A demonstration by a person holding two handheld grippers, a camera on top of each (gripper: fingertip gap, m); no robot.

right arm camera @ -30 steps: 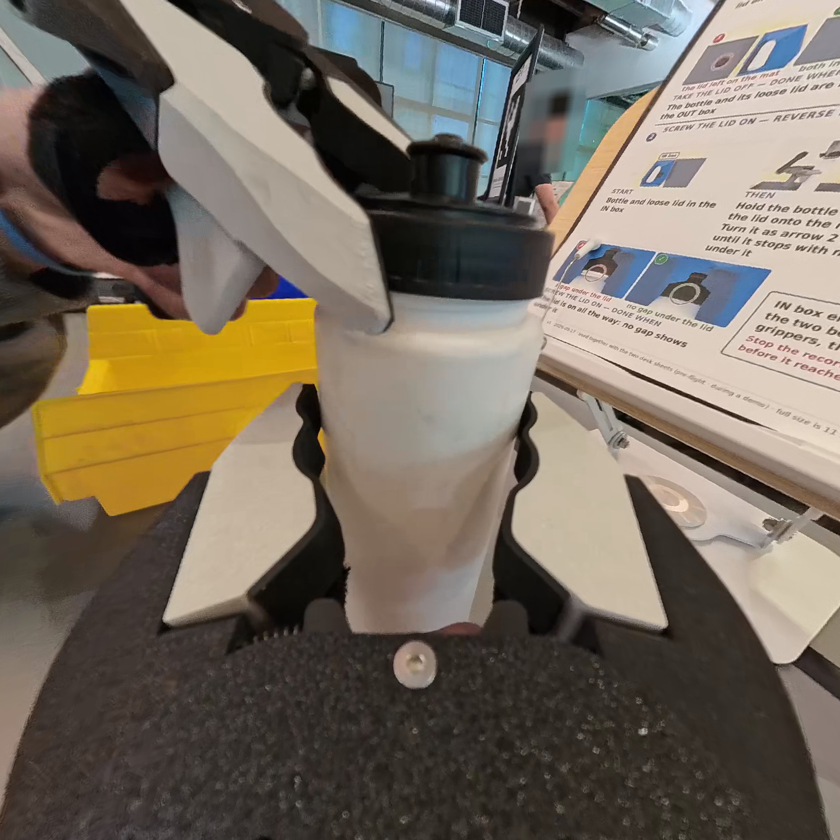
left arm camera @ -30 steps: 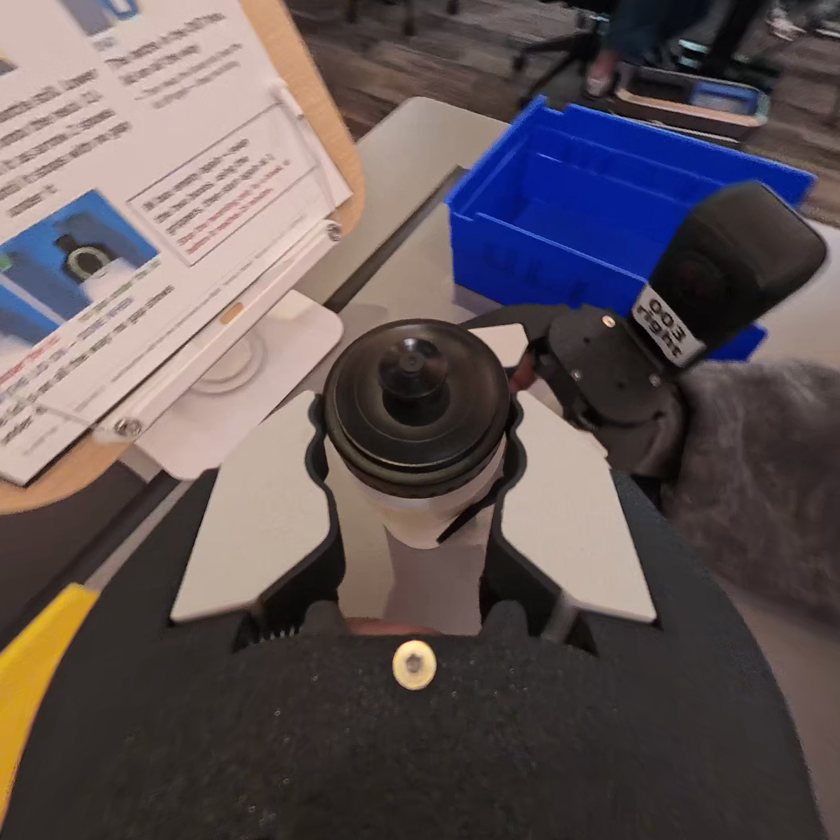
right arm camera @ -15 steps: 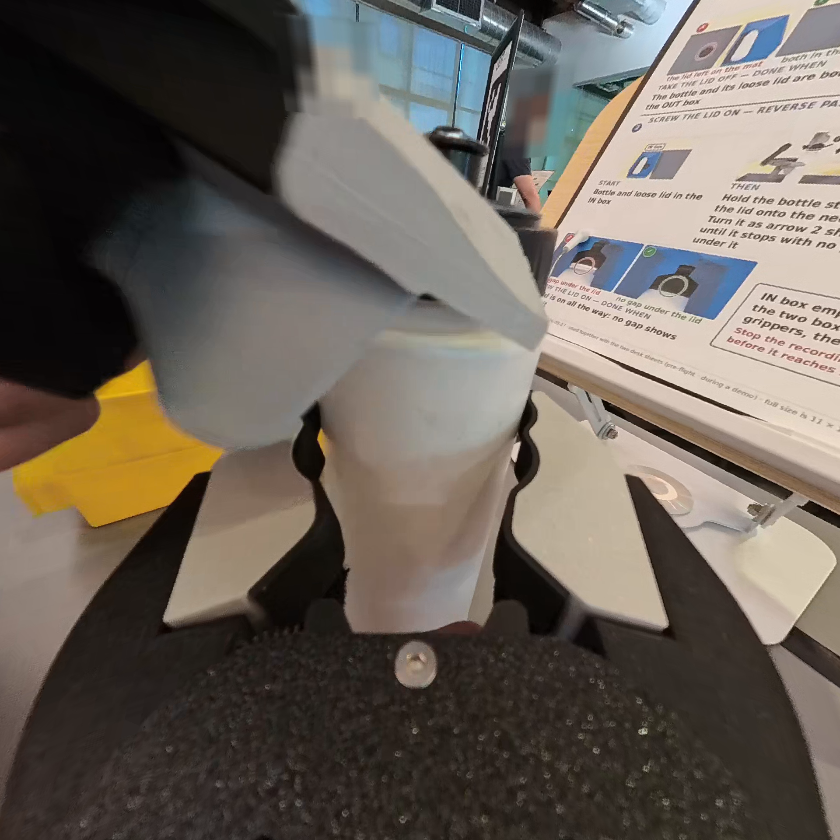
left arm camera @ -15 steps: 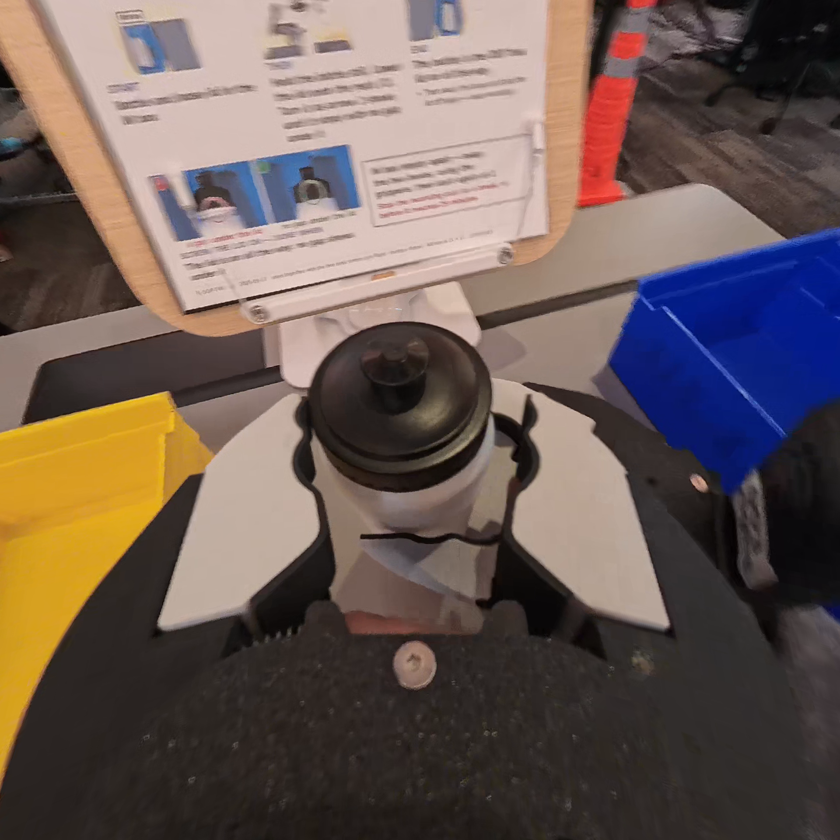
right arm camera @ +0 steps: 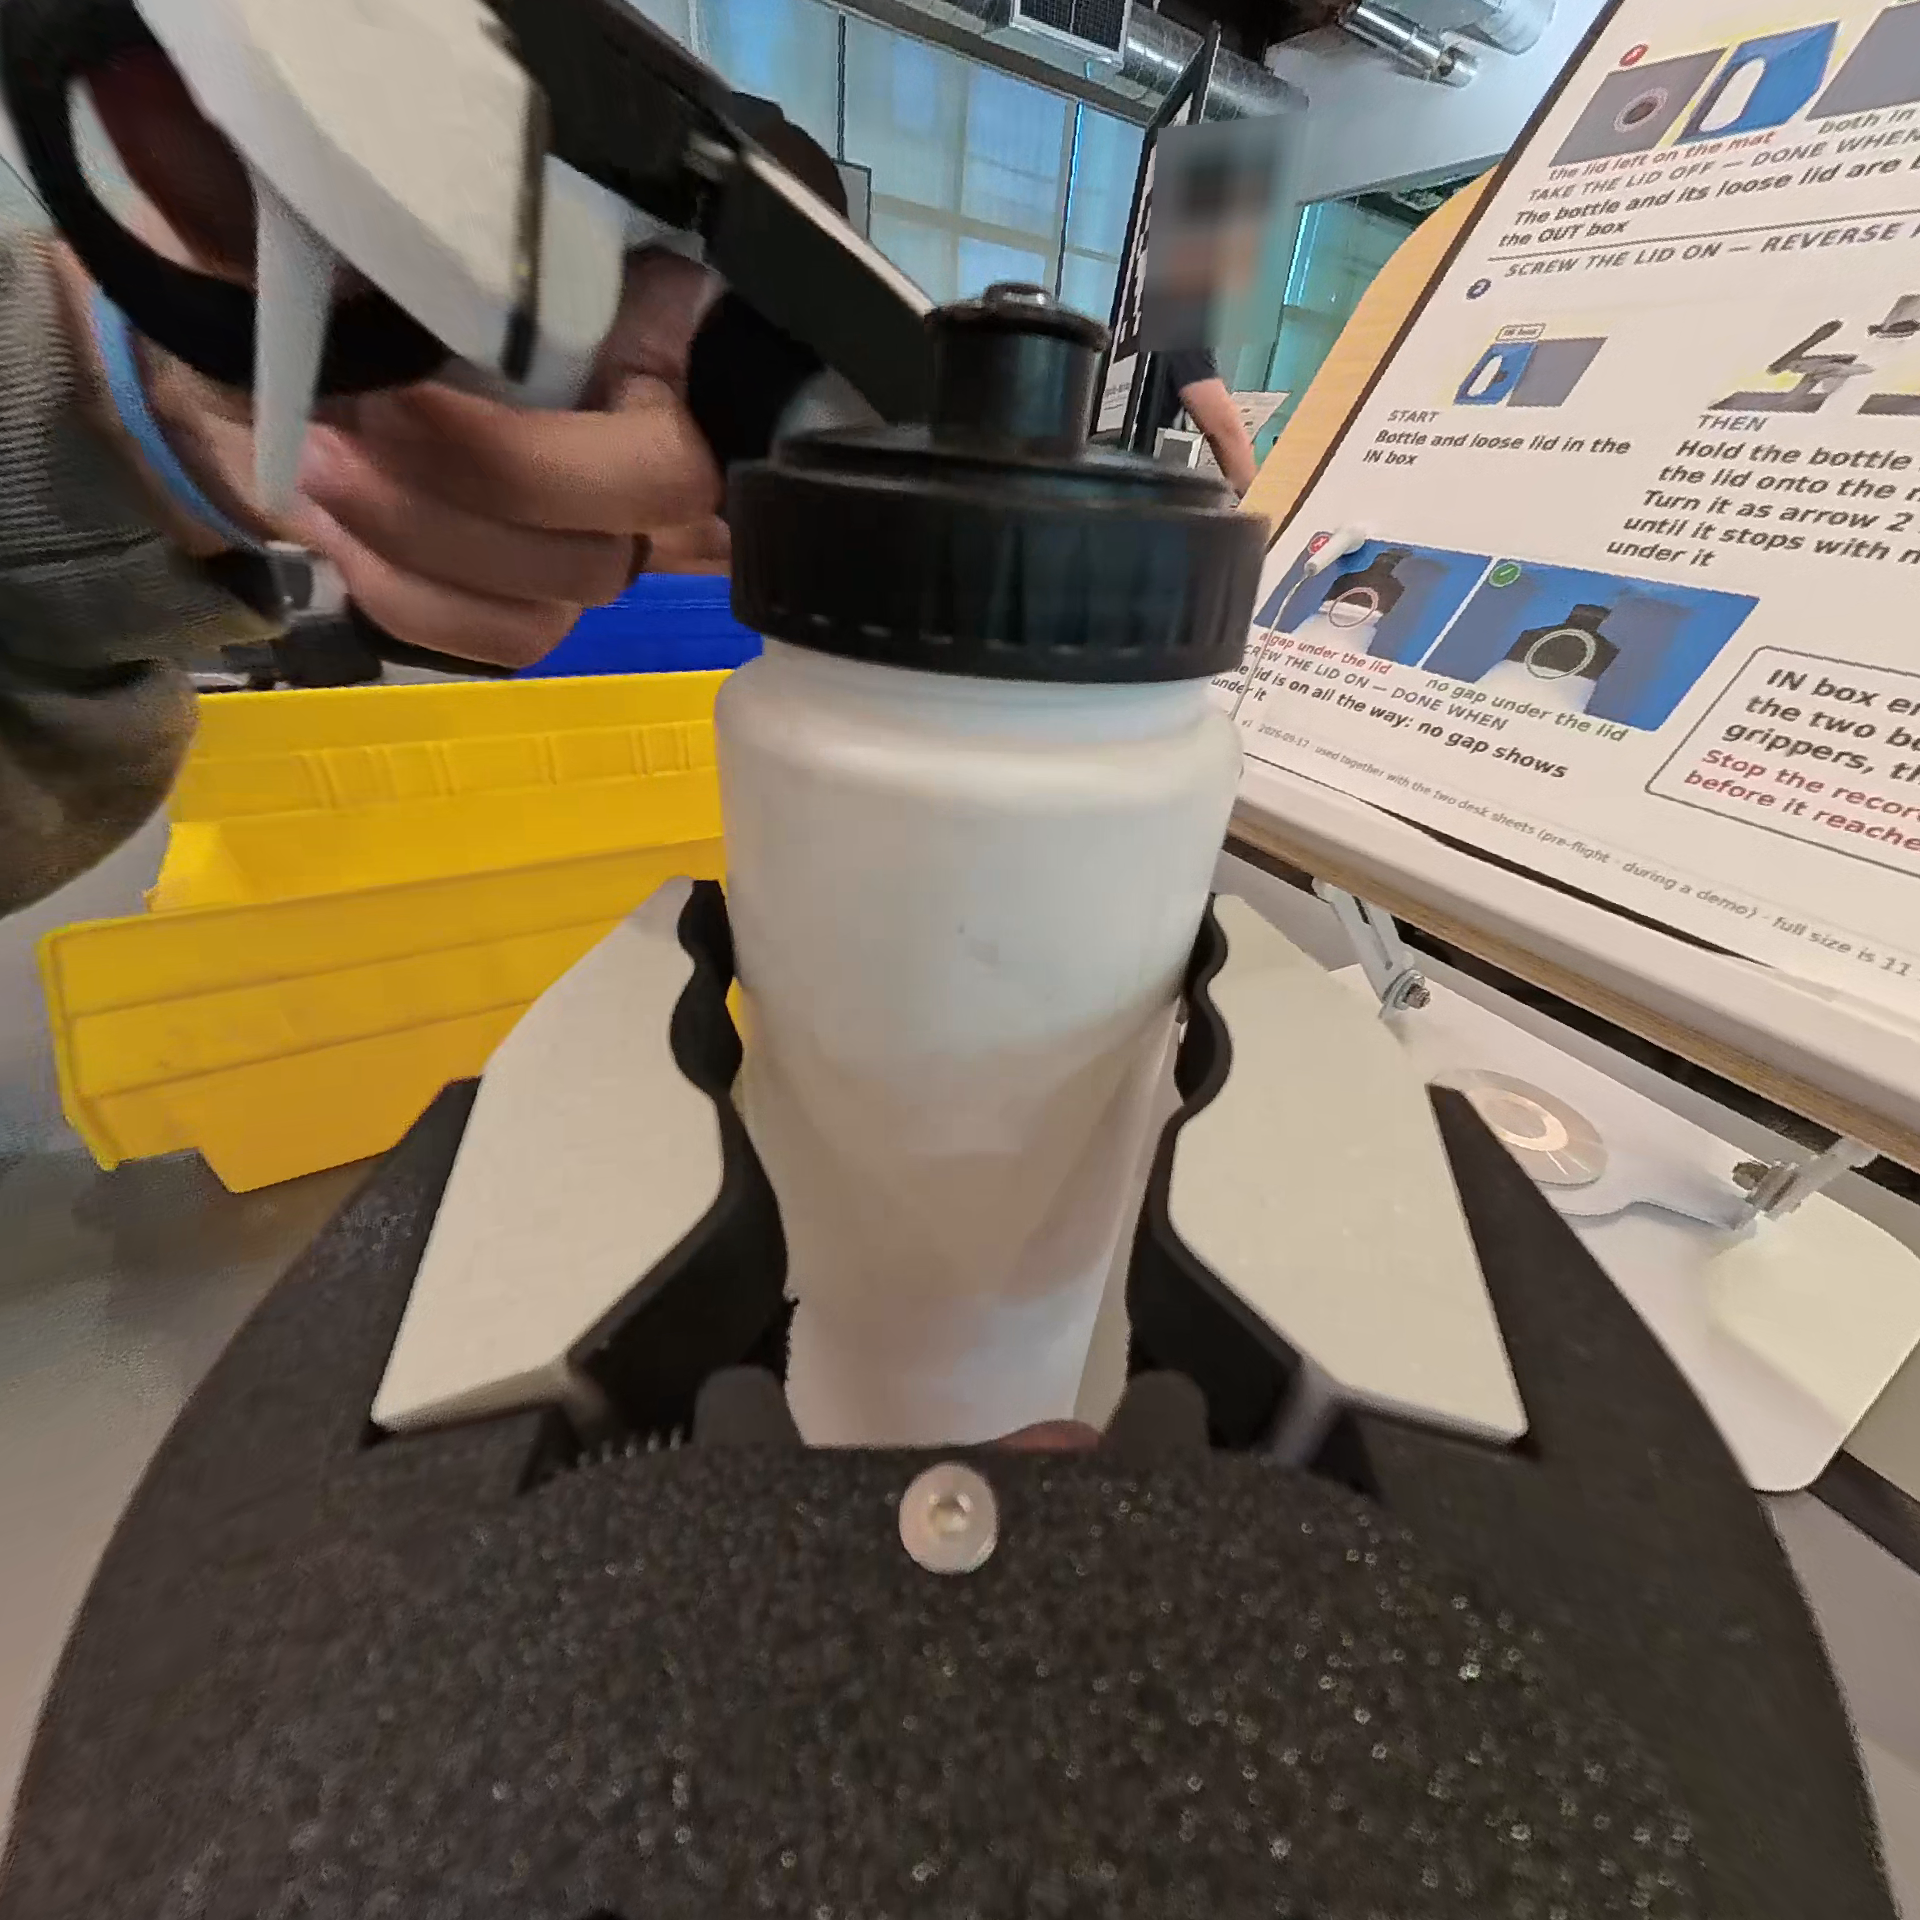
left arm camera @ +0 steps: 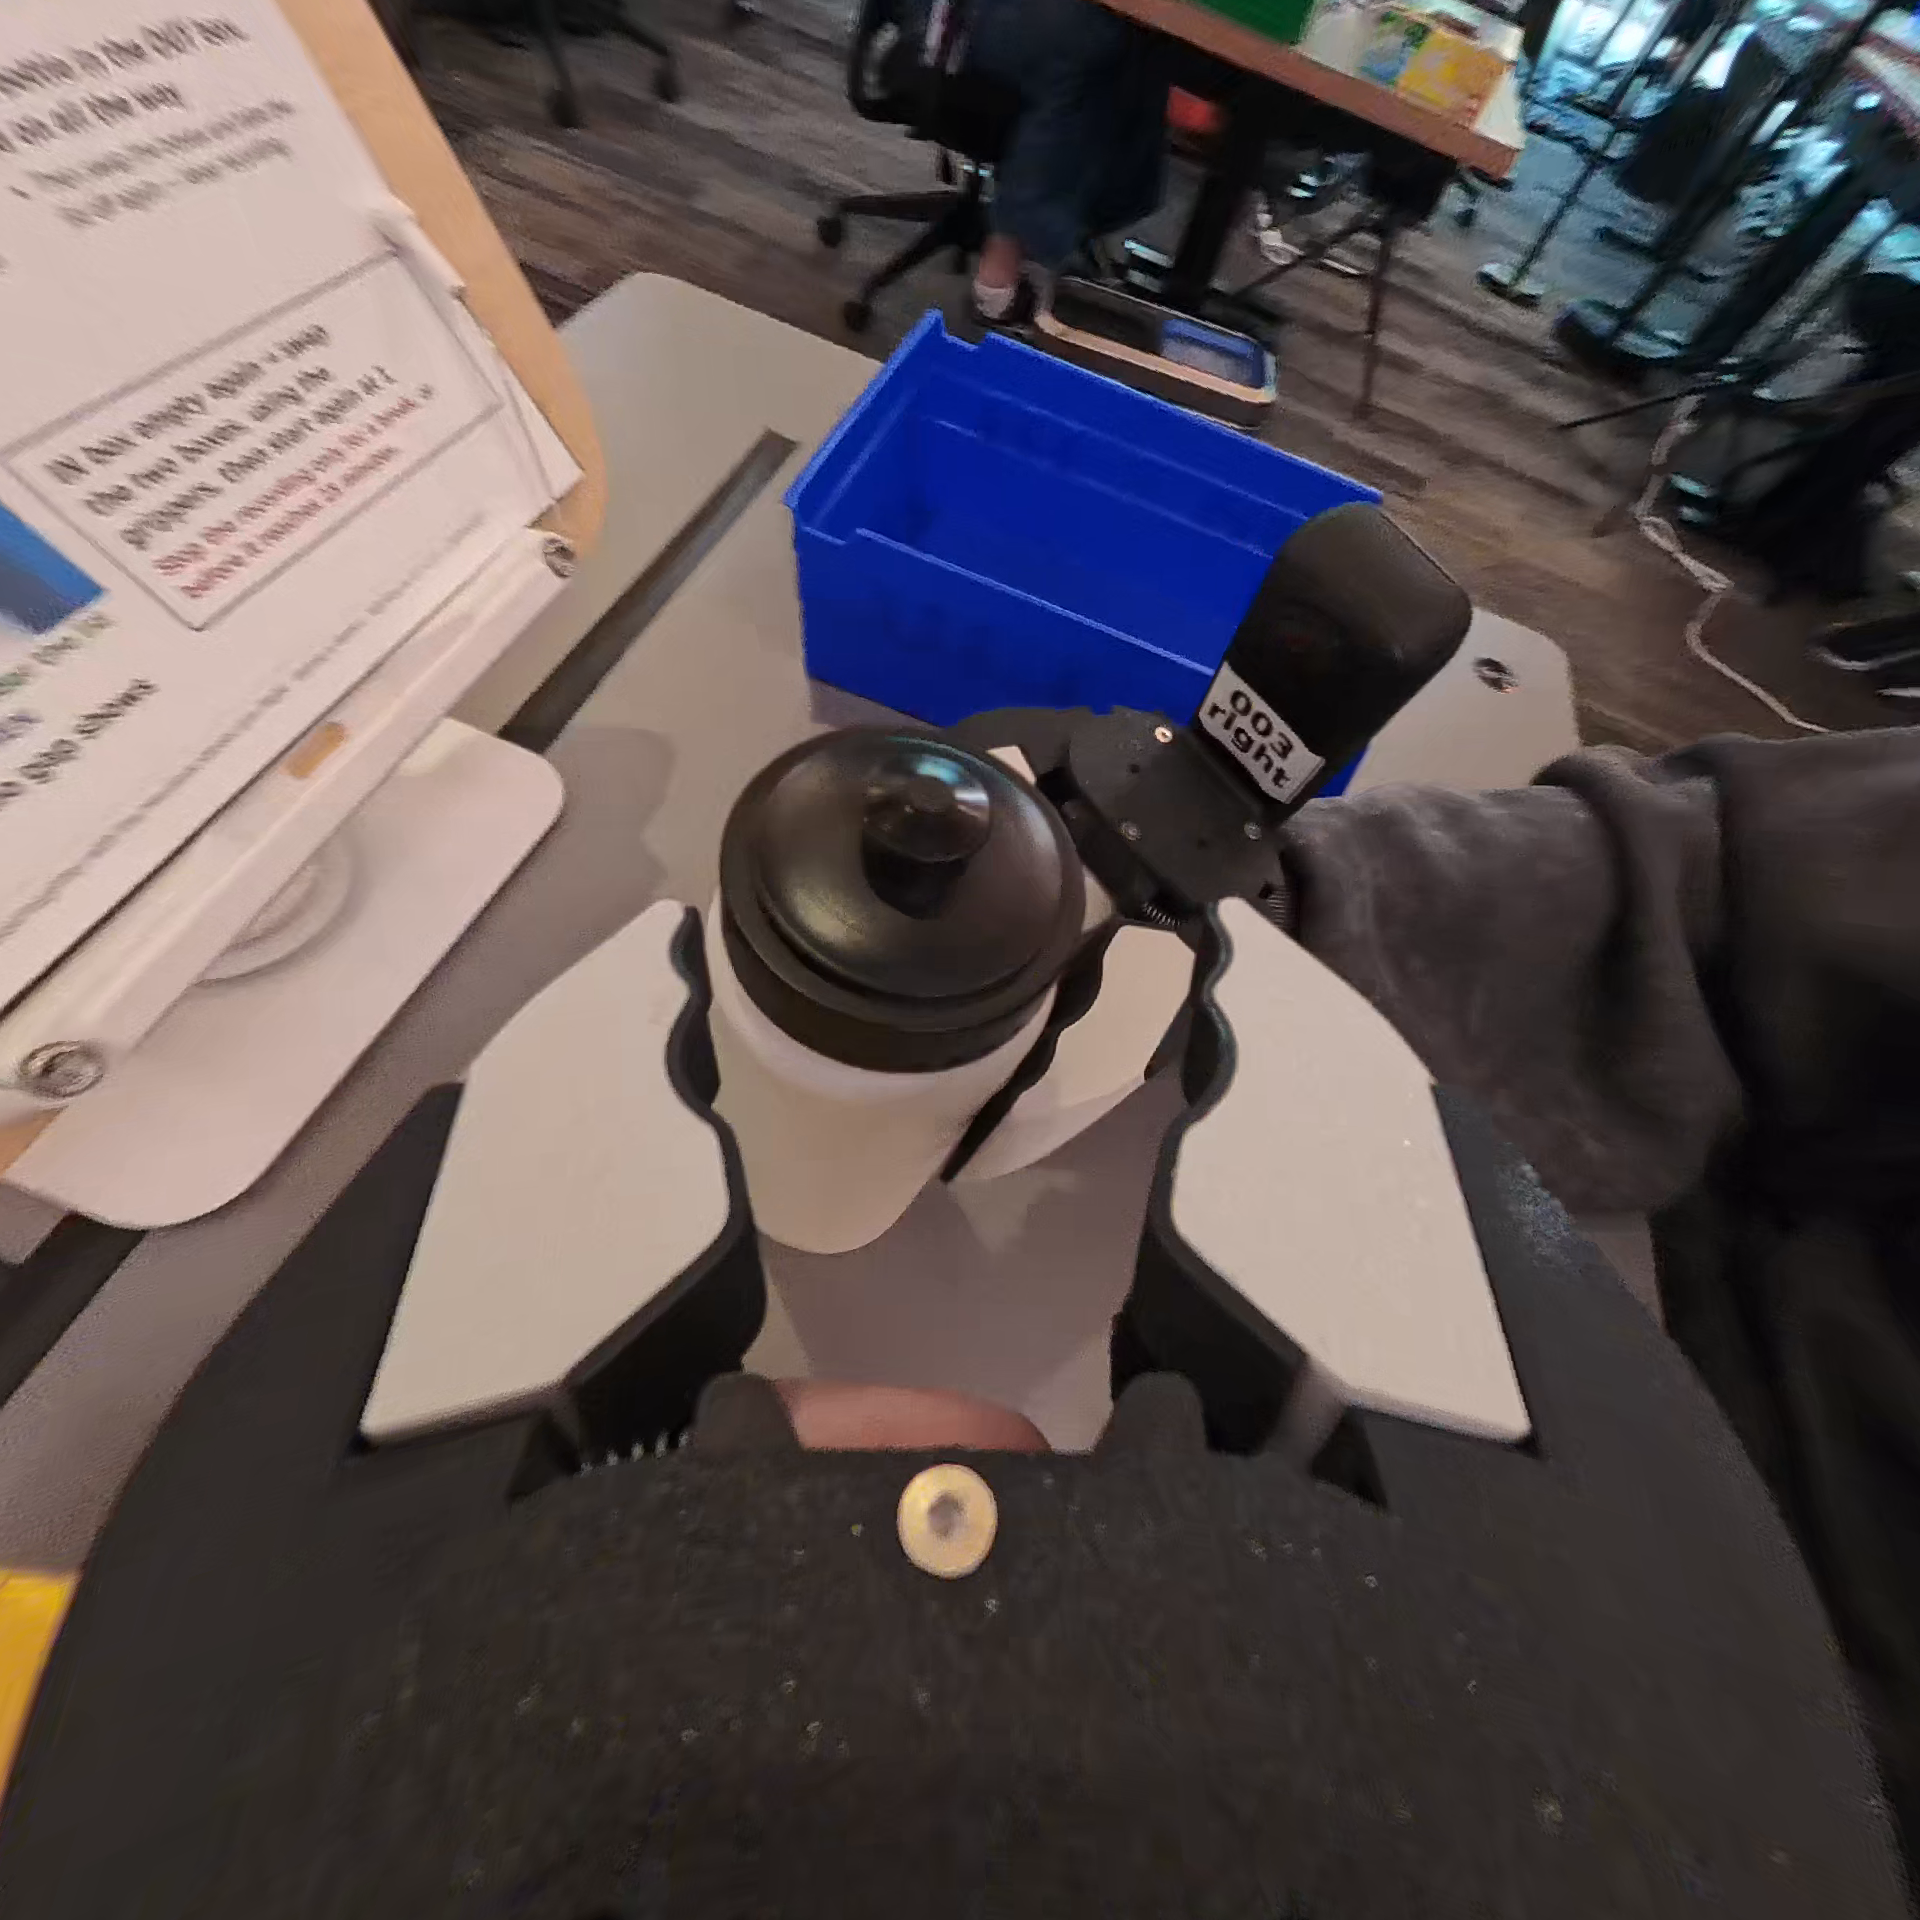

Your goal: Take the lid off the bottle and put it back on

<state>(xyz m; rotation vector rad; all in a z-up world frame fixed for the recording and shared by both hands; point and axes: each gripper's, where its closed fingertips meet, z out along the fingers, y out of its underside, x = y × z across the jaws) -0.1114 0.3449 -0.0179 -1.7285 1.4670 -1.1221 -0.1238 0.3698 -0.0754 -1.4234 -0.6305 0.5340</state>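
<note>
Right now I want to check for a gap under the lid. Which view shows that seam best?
The right wrist view: it sees the lid side-on, its lower edge meeting the white bottle with no gap showing. The left wrist view looks down on the lid's top, so the skirt hides the seam.

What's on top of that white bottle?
A black lid with a pull spout sits on the white bottle, no gap showing beneath it. The bottle's walls are cloudy, so what is inside cannot be seen.
</note>
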